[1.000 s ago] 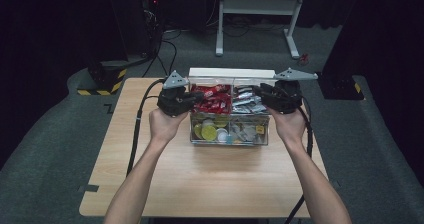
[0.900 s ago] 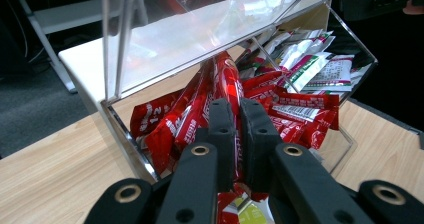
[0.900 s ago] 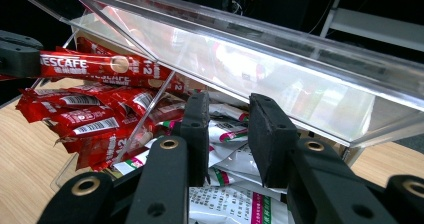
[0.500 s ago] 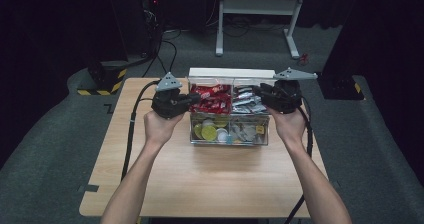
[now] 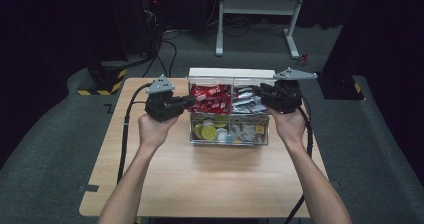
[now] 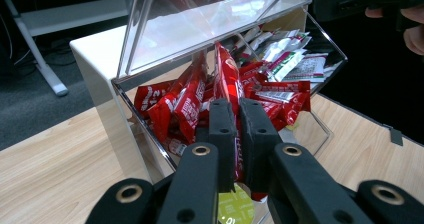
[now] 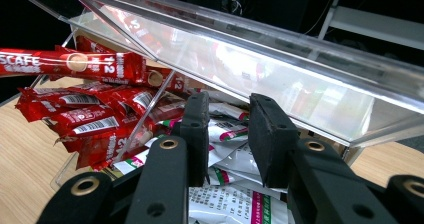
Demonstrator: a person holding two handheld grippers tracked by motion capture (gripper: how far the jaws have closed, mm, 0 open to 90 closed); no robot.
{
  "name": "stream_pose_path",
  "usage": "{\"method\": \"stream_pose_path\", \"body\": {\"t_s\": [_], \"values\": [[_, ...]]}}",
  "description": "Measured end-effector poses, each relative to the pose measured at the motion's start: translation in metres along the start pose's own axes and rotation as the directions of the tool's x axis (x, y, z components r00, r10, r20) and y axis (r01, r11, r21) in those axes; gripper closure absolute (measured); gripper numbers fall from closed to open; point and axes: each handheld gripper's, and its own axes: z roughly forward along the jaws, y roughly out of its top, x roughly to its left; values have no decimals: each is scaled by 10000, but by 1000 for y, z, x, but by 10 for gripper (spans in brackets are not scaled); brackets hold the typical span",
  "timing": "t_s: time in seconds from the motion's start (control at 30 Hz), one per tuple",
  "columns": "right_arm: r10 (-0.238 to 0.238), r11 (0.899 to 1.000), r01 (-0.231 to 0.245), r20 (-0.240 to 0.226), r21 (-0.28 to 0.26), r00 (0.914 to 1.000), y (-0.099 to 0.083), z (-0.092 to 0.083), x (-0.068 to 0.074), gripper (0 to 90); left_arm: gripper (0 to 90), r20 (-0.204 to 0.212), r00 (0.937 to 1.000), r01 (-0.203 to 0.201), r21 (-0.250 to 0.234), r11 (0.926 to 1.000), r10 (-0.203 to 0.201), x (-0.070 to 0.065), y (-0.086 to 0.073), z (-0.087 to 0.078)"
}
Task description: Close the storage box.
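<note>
With the left claw (image 6: 236,134) clamped on one red packet (image 6: 227,79), lift straight up, clear of the box (image 5: 227,139) rim; the right claw (image 7: 232,134), at centre frame, stands apart over white packets (image 7: 230,134).

the organiser box (image 6: 210,29) was clear, glossy acrylic with a matt white back panel (image 6: 95,59). the red coffee sachets (image 7: 95,66) and the white sachets (image 7: 227,134) looked like shiny foil-plastic film, creased. the table (image 5: 200,179) was pale wood-grain laminate, smooth and matt. the left gripper (image 6: 237,129) and right gripper (image 7: 227,129) were matt black plastic with brass-coloured metal rivets and rough-looking pads.
</note>
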Motion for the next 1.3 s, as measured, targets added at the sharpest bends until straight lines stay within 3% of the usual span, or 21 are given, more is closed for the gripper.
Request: {"method": "stream_pose_path", "body": {"t_s": [0.73, 1.3], "values": [[-11, 10000, 11, 17, 62, 10000, 2, 0, 0, 697, 857, 27, 10000, -83, -312, 9995, 84, -1, -6, -25], [-69, 9999, 68, 65, 133, 10000, 3, 1, 0, 687, 858, 27, 10000, 67, -696, 9976, -66, 3, -9, -40]]}}
